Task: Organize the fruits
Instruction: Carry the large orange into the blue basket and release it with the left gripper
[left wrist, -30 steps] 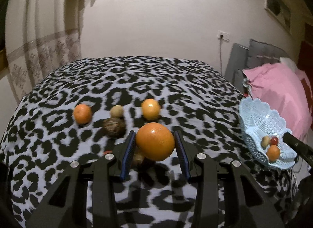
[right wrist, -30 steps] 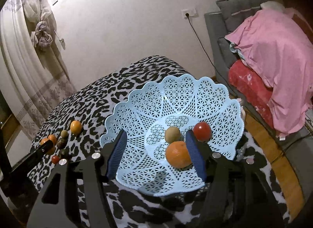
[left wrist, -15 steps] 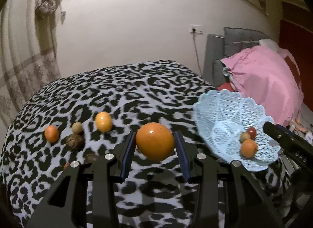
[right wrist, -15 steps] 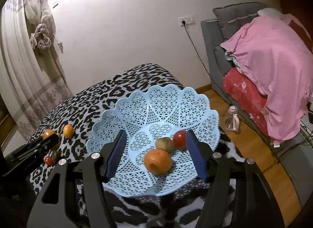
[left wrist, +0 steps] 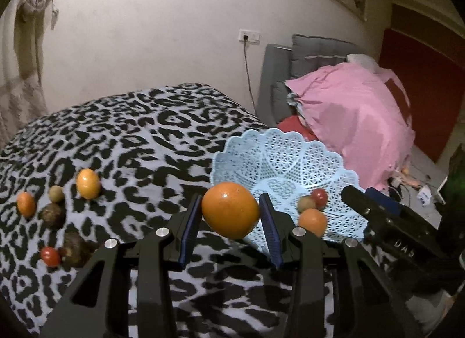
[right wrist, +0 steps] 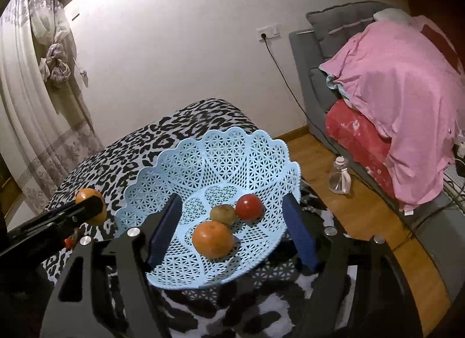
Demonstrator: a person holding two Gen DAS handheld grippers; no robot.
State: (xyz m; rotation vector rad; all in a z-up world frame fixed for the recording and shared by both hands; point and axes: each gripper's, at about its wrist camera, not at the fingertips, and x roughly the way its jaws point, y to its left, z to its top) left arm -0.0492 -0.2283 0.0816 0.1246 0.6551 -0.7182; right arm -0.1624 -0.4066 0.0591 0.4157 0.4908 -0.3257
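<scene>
Leopard-print bedding point(left wrist: 139, 134) fills the foreground as the left gripper point(left wrist: 230, 216) clamps a large orange point(left wrist: 230, 209) aloft, just short of the blue lattice basket point(left wrist: 290, 149). Beside the basket, the right gripper point(right wrist: 232, 233) stands spread wide around its near rim, grasping nothing. Inside the basket lie a smaller orange point(right wrist: 212, 239), a brown fruit point(right wrist: 222, 213) and a red fruit point(right wrist: 248, 206). Beyond the basket, a pink sheet point(right wrist: 401, 82) covers a sofa. Released too early, the round orange could clip the rim and roll off the bed.
</scene>
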